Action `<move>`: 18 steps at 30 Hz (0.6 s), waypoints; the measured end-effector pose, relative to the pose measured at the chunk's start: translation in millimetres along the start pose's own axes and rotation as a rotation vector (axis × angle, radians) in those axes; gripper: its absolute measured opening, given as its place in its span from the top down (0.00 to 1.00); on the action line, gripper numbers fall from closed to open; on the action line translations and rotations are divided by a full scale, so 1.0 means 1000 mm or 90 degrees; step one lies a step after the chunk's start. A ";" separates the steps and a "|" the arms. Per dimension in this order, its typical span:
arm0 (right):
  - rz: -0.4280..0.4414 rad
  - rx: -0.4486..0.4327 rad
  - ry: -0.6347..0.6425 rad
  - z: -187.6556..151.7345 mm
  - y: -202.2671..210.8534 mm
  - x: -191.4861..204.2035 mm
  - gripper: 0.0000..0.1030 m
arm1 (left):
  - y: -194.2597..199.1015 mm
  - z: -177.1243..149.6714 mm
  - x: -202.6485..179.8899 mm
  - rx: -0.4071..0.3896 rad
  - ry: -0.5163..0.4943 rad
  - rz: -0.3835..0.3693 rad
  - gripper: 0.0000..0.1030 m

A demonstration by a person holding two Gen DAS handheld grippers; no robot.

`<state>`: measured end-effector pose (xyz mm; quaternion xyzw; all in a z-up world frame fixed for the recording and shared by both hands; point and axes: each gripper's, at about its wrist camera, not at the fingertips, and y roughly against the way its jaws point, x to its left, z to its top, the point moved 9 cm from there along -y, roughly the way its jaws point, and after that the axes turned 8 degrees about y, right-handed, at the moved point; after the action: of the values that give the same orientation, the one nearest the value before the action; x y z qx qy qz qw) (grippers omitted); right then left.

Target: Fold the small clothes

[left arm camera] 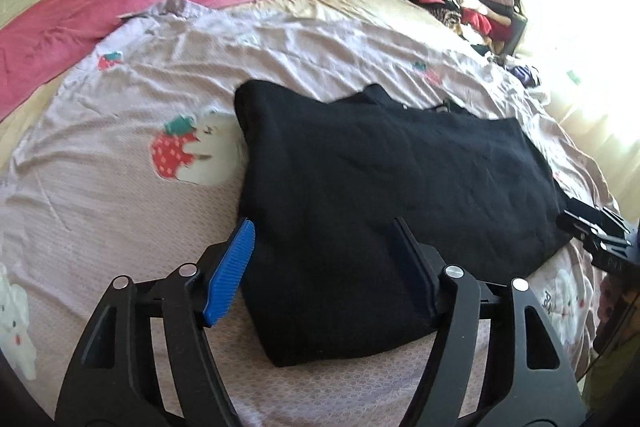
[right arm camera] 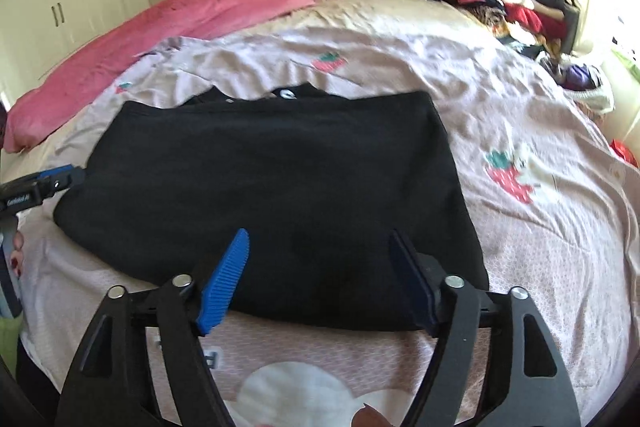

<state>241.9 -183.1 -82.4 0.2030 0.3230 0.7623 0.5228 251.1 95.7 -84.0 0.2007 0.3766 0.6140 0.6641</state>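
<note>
Black garment (left arm camera: 384, 195) is laid folded on the pink bedsheet (left arm camera: 120, 195); left gripper (left arm camera: 324, 223) and right gripper (right arm camera: 320, 233) are held wide apart (nothing gripped), seemingly just above its near edge.

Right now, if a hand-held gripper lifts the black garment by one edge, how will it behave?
The black garment lies folded flat in soft layers, so it would probably droop and unfold. Its matte knit on the wrinkled sheet suggests it would drag and bunch rather than slide.
</note>
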 end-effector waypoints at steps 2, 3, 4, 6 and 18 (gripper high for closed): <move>0.008 -0.005 0.015 0.006 0.002 0.010 0.24 | 0.005 0.004 0.003 -0.012 0.006 0.004 0.35; 0.011 -0.012 0.029 0.010 0.005 0.019 0.22 | 0.007 0.006 0.005 -0.017 0.009 0.005 0.33; 0.013 -0.019 0.039 0.012 0.007 0.025 0.20 | 0.009 0.008 0.006 -0.022 0.011 0.007 0.29; 0.029 -0.030 0.059 0.019 0.010 0.042 0.19 | 0.012 0.012 0.011 -0.032 0.015 0.013 0.28; 0.072 -0.044 0.198 0.040 0.001 0.135 0.19 | 0.020 0.027 0.039 -0.058 0.039 0.050 0.19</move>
<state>217.1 -46.8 -57.3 0.0823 0.3617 0.8236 0.4291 256.7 142.3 -62.2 0.1662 0.3603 0.6620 0.6359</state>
